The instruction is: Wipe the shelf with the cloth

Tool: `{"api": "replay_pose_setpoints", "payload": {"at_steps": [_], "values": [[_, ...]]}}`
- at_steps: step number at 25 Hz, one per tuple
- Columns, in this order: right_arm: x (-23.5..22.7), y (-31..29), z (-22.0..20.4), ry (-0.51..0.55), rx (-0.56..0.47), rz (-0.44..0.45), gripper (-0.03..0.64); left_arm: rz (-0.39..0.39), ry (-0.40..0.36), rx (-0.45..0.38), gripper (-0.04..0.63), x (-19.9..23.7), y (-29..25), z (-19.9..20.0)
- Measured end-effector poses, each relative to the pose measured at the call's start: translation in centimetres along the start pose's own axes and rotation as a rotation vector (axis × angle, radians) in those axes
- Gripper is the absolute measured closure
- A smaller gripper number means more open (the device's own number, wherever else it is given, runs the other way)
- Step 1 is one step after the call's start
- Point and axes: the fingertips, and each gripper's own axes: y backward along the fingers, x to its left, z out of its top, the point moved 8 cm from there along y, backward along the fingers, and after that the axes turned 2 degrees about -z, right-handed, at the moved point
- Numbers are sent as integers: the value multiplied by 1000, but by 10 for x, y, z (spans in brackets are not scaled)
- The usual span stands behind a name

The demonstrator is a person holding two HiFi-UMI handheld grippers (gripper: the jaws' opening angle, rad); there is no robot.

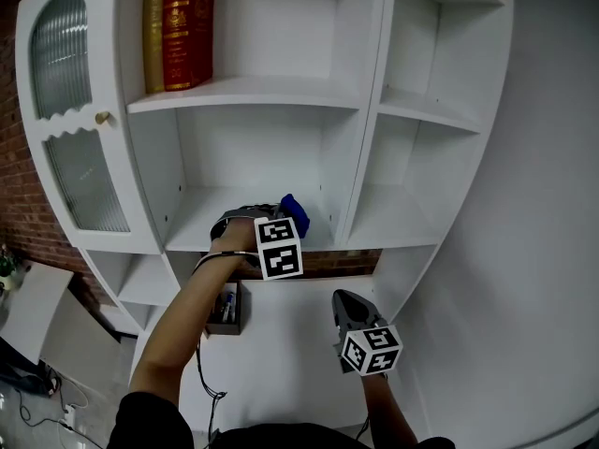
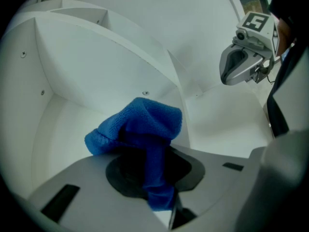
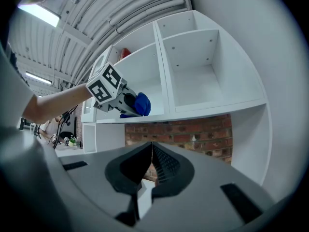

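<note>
A blue cloth (image 1: 294, 212) rests on the white middle shelf (image 1: 201, 223), close to the upright divider (image 1: 358, 162). My left gripper (image 1: 279, 211) is shut on it. In the left gripper view the cloth (image 2: 140, 124) bunches out past the left gripper (image 2: 155, 161), and a strip of it is pinched between the jaws. My right gripper (image 1: 343, 299) hangs lower, in front of the shelf and above the white desk; its jaws are shut with nothing in them (image 3: 152, 149). From the right gripper view, the left gripper (image 3: 126, 102) and the cloth (image 3: 142, 104) show at the shelf's edge.
Red (image 1: 189, 26) and gold (image 1: 153, 36) books stand on the shelf above. A ribbed-glass cabinet door (image 1: 64, 54) with a knob (image 1: 103, 118) is at the left. A dark box (image 1: 227, 309) sits on the desk below. Open compartments (image 1: 412, 215) lie right of the divider.
</note>
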Motion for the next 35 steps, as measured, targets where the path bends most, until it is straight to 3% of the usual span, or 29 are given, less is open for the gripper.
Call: {"api": "replay_pose_setpoints", "payload": {"at_steps": [35], "values": [[78, -83, -6, 18, 38, 272, 597, 76, 234, 173, 506, 3, 43, -143]]}}
